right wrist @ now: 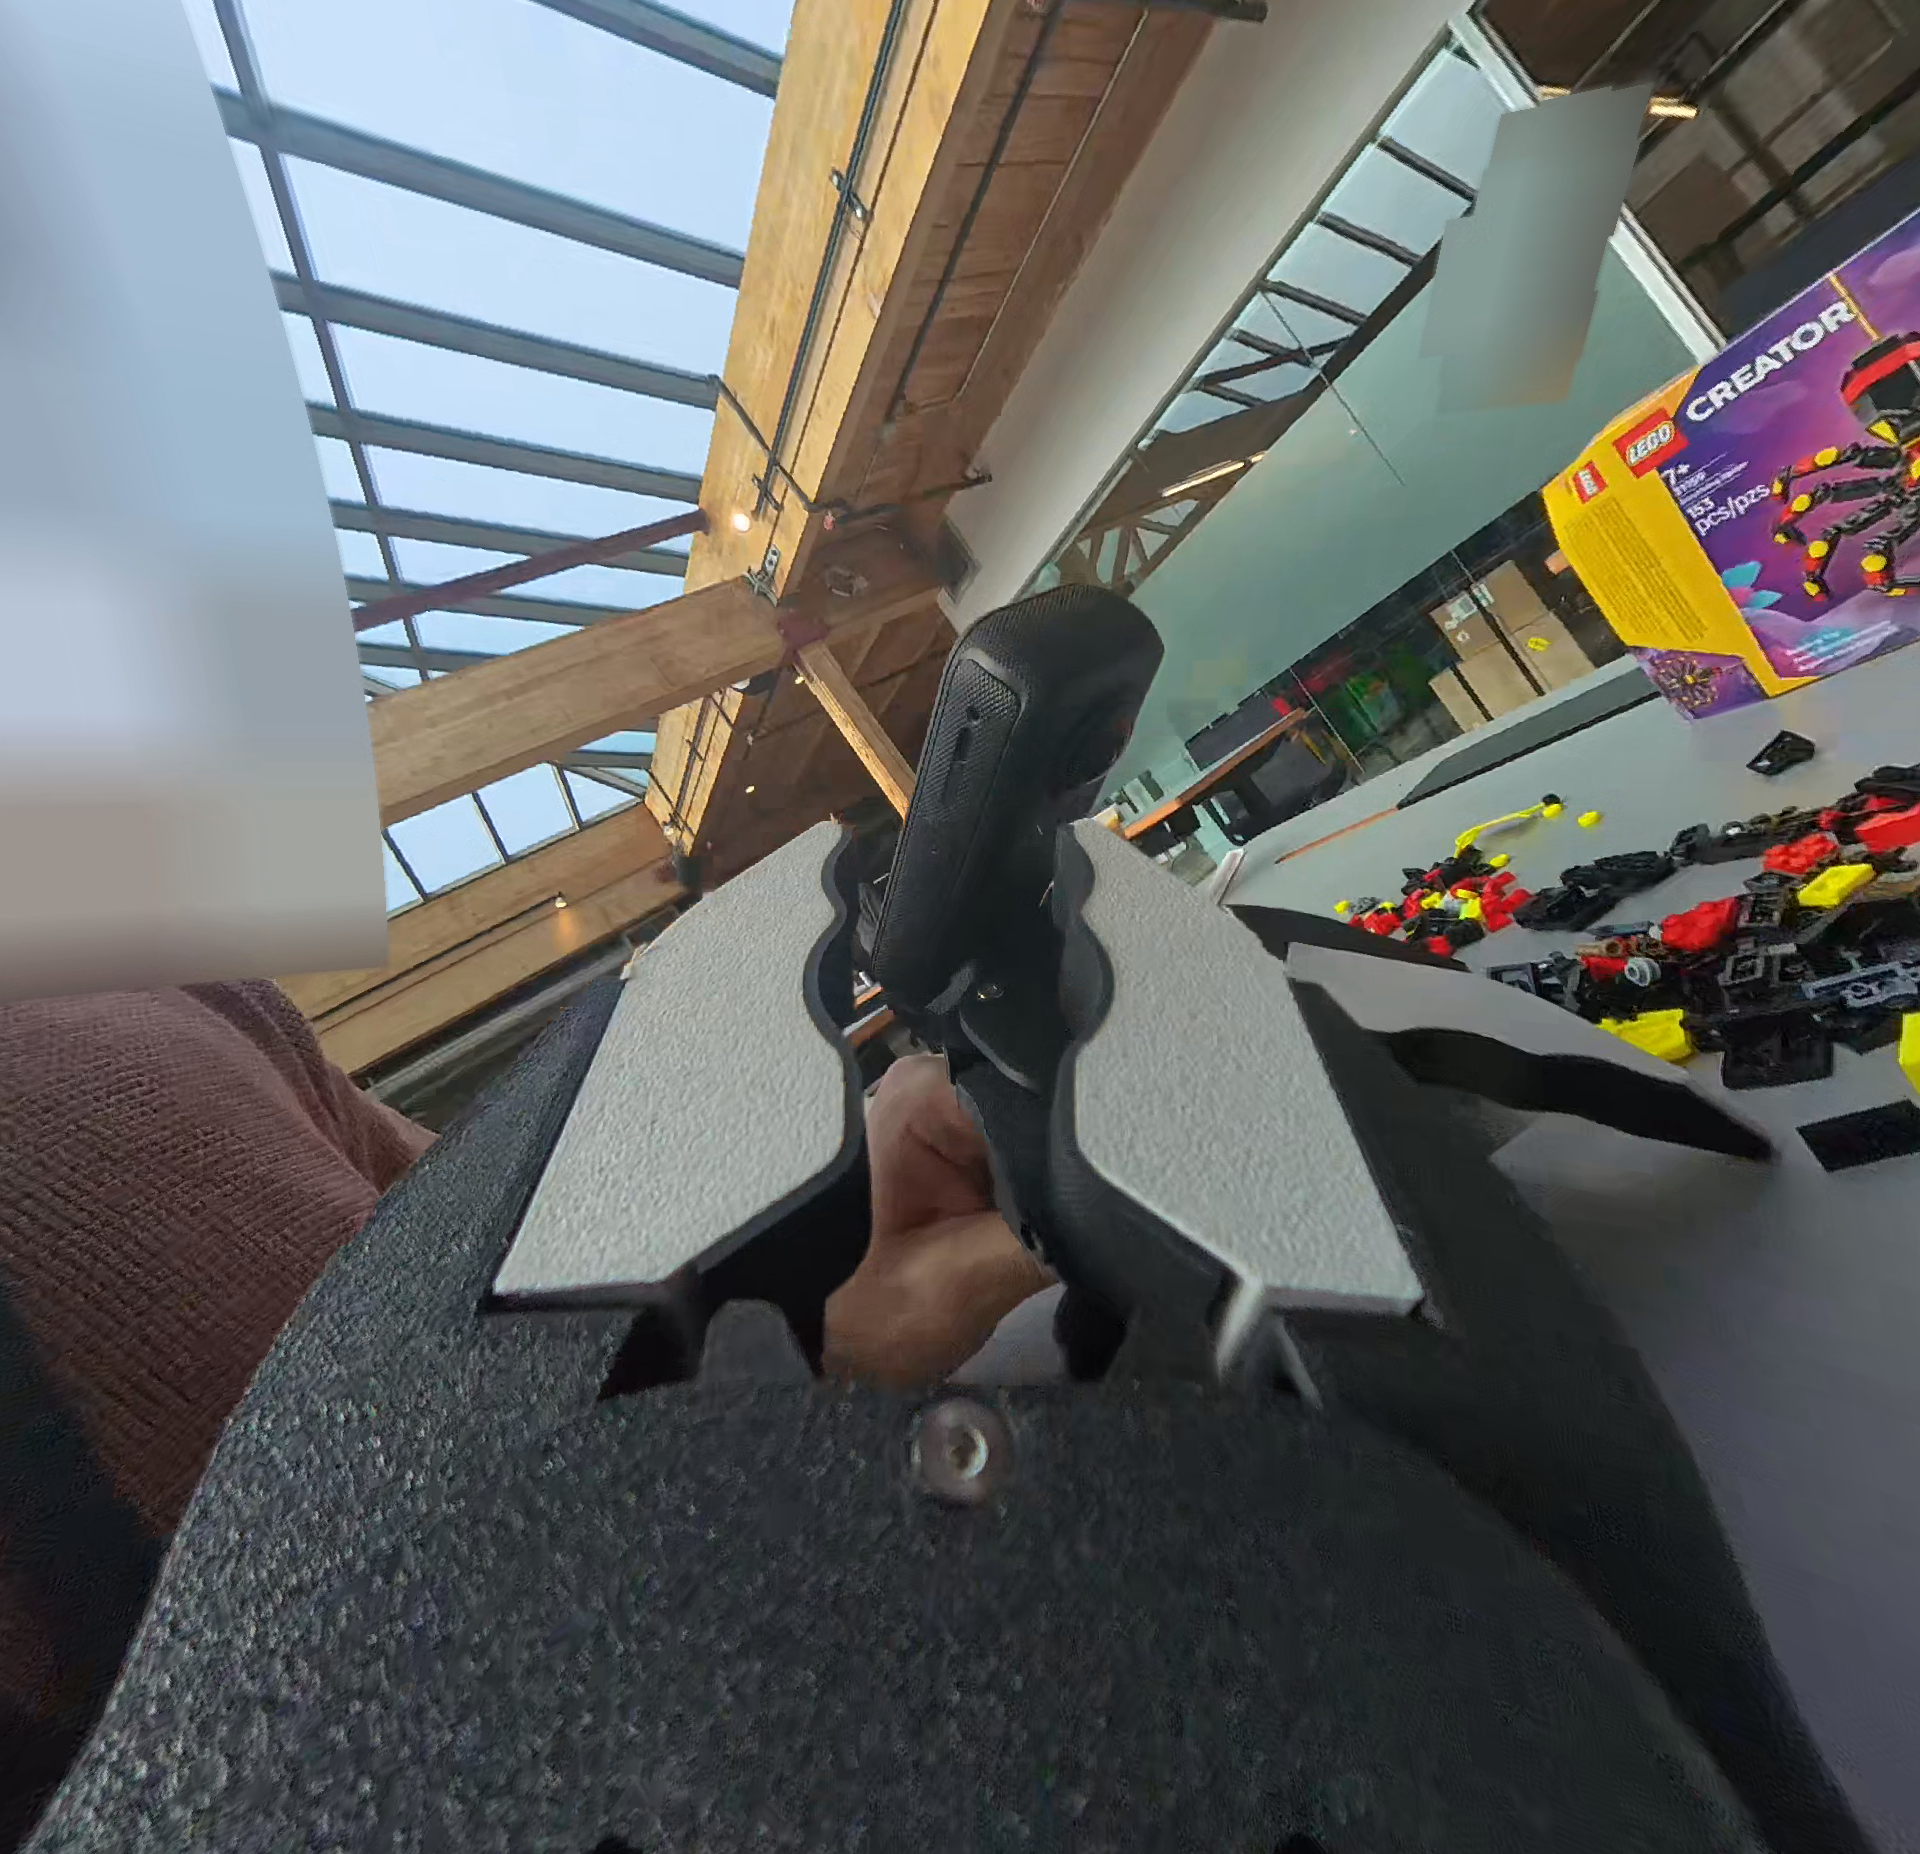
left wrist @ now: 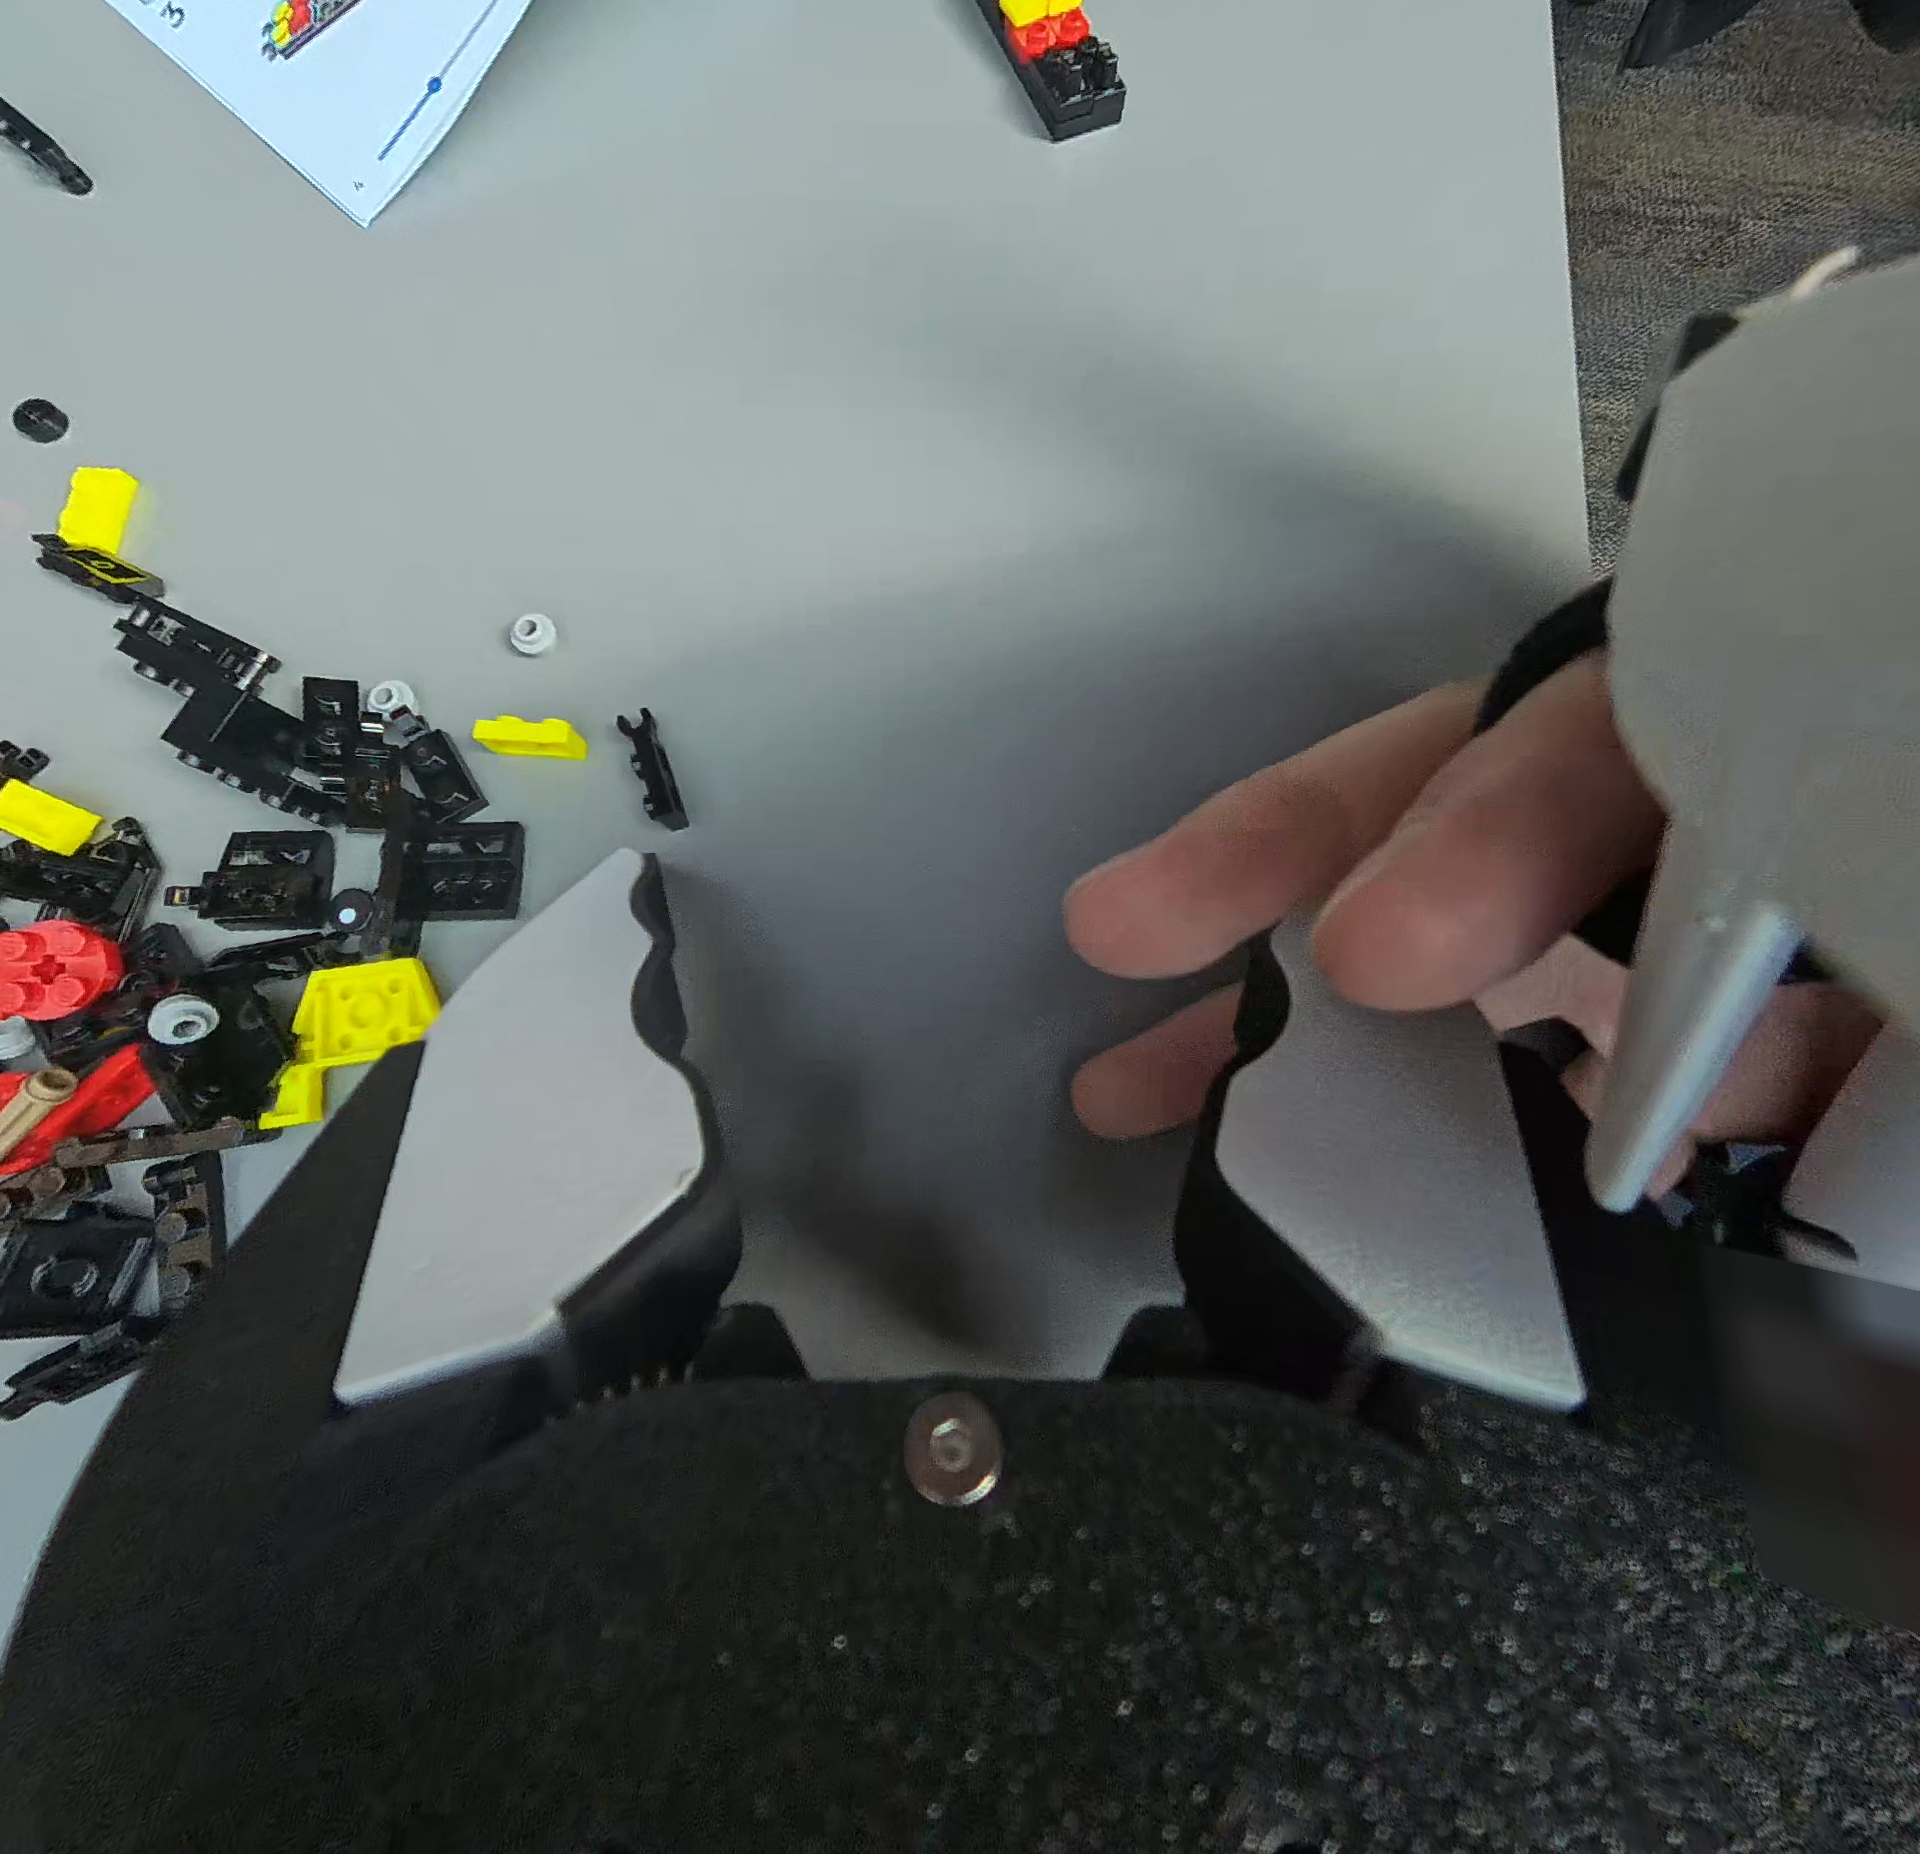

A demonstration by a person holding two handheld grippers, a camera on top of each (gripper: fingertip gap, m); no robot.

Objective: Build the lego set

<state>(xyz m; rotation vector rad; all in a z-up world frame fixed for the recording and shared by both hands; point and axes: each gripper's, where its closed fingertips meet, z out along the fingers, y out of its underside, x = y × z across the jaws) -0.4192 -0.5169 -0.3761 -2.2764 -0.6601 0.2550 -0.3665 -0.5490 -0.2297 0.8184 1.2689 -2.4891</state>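
In the left wrist view, my left gripper (left wrist: 954, 900) is open and empty, low over bare grey table (left wrist: 935, 454). A small black, red and yellow partial build (left wrist: 1044, 28) stands at the far edge. Loose black, yellow and red bricks (left wrist: 208, 921) lie in a pile to the left. A hand (left wrist: 1351, 869) holds the right gripper's grey body (left wrist: 1766, 661) at the right. In the right wrist view, my right gripper (right wrist: 956, 859) tilts up toward the ceiling, jaws partly apart and empty. The left gripper's black camera (right wrist: 1008, 796) shows beyond the gap.
An instruction booklet (left wrist: 312, 48) lies at the far left. The table's right edge (left wrist: 1569, 350) meets carpet. In the right wrist view, the set's box (right wrist: 1766, 516) stands at the back right behind the brick pile (right wrist: 1714, 931). A maroon sleeve (right wrist: 156, 1181) is at the left. About 15 centimetres separates my left fingertips from my right.
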